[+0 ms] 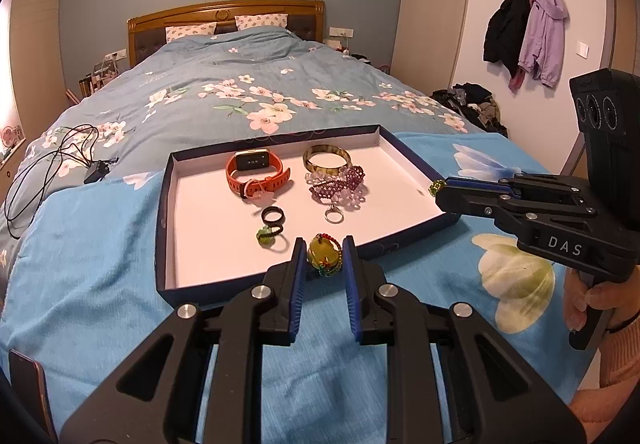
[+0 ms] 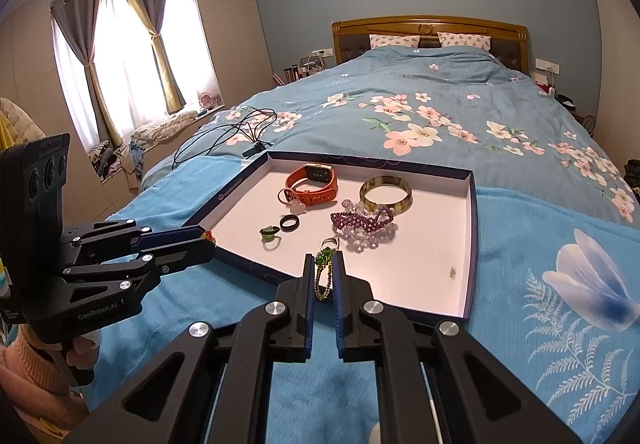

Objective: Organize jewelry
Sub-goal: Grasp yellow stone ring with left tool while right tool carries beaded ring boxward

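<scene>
Pendant (image 1: 324,254), light, hard and slick on a limp bead chain (image 2: 323,278), hangs over the tray's (image 1: 168,203) near edge, pinched by left hand-held gripper (image 1: 323,248); right hand-held gripper (image 2: 323,264) pinches chain, best held by beads.

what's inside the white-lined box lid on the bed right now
Inside the box lid: an orange watch, a brown bangle, purple bead bracelets, a black ring, a green ring, a silver ring. Beads hide whatever lies beneath them.
</scene>
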`<state>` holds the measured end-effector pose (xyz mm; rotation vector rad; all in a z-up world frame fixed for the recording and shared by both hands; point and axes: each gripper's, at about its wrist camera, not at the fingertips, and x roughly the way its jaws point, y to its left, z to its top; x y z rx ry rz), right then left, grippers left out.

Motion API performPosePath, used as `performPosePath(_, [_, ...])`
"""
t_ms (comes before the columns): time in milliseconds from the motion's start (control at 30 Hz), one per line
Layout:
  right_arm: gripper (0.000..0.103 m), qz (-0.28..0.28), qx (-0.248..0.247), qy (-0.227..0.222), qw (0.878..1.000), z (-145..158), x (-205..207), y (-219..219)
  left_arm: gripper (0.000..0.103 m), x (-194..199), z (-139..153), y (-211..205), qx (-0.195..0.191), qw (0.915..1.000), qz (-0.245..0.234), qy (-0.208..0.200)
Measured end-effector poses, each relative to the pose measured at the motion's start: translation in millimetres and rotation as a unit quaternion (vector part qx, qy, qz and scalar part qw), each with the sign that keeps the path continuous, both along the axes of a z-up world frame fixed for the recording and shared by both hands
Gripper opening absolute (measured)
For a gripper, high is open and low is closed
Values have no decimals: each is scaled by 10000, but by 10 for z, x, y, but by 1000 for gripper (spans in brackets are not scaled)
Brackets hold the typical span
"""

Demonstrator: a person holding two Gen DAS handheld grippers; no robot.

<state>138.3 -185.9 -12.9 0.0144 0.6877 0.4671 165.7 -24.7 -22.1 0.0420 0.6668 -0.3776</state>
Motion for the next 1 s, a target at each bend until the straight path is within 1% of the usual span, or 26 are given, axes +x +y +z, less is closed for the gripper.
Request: performPosePath(1000, [7, 25, -72, -50, 10000, 50, 196, 83, 18, 287, 25, 10, 93, 9998, 141, -81])
